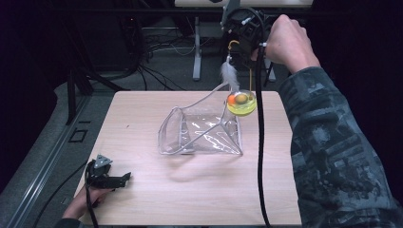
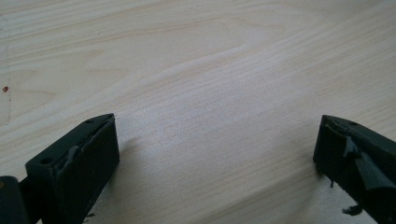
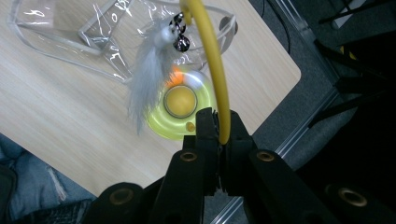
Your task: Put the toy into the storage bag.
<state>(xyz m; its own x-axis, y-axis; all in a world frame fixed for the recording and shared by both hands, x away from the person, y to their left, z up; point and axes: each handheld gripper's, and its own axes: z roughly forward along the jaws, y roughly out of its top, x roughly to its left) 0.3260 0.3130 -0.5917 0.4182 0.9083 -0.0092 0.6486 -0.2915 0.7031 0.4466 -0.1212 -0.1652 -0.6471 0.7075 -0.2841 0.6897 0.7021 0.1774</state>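
right gripper [image 3: 219, 135]: clamped on yellow wand [image 3: 214, 56], raised past table's [image 1: 142, 199] far right corner
toy [image 1: 241, 103]: dangling below, wand near vertical, beside clear bag [image 1: 202, 130]
left gripper [image 1: 111, 179]: wide, empty, near left corner

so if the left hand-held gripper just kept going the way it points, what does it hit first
Probably nothing soon: the left hand-held gripper has open jaws and bare table ahead. In the high view it points right across the near edge, short of the clear bag.
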